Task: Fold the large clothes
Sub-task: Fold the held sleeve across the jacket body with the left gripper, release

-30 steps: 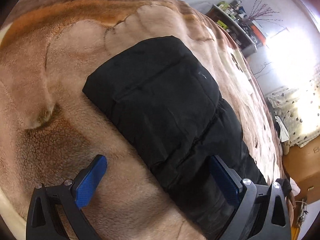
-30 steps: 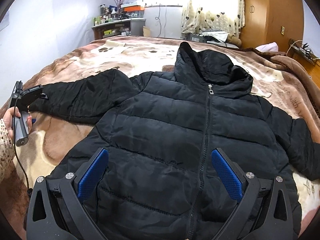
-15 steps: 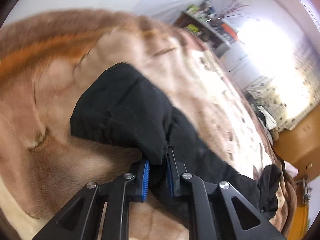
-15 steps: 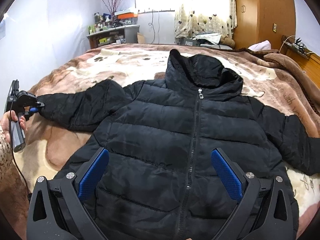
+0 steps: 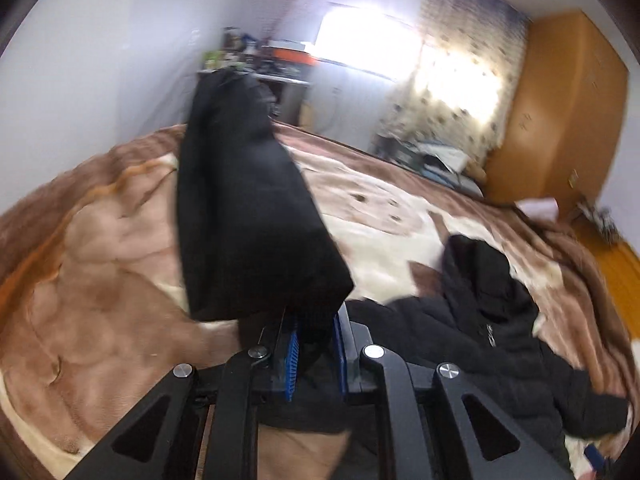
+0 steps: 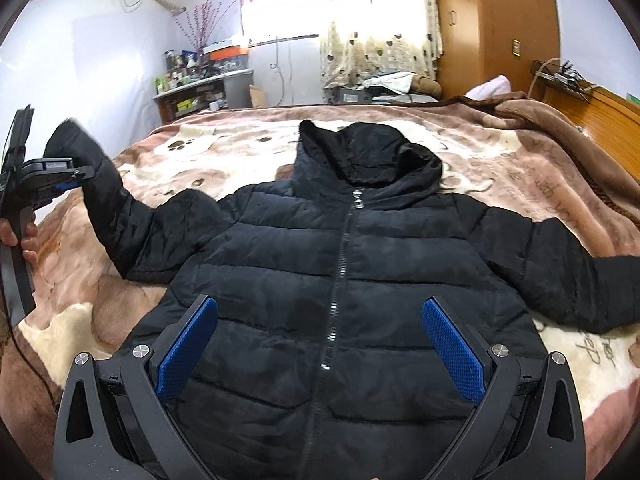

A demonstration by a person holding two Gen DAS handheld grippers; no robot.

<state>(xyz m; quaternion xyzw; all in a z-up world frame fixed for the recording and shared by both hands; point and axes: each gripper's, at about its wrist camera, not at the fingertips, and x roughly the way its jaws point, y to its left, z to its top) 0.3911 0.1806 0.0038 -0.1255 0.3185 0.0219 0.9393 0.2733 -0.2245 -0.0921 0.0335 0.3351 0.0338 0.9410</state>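
A black hooded puffer jacket (image 6: 340,280) lies front up and zipped on the bed, hood toward the window. My left gripper (image 5: 314,344) is shut on the cuff end of the jacket's sleeve (image 5: 248,216) and holds it lifted off the blanket. In the right wrist view the left gripper (image 6: 68,180) shows at the left with the raised sleeve (image 6: 120,216). My right gripper (image 6: 320,344) is open and empty, hovering over the jacket's lower front. The other sleeve (image 6: 568,280) lies flat at the right.
A brown and cream patterned blanket (image 6: 520,168) covers the bed. A cluttered desk (image 6: 200,88) stands by the far wall beside a bright window with curtains (image 6: 376,24). A wooden wardrobe (image 6: 496,24) stands at the back right.
My left gripper closed on the sleeve end and lifted it up off the blanket. My right gripper stayed open, drifting slightly over the jacket front.
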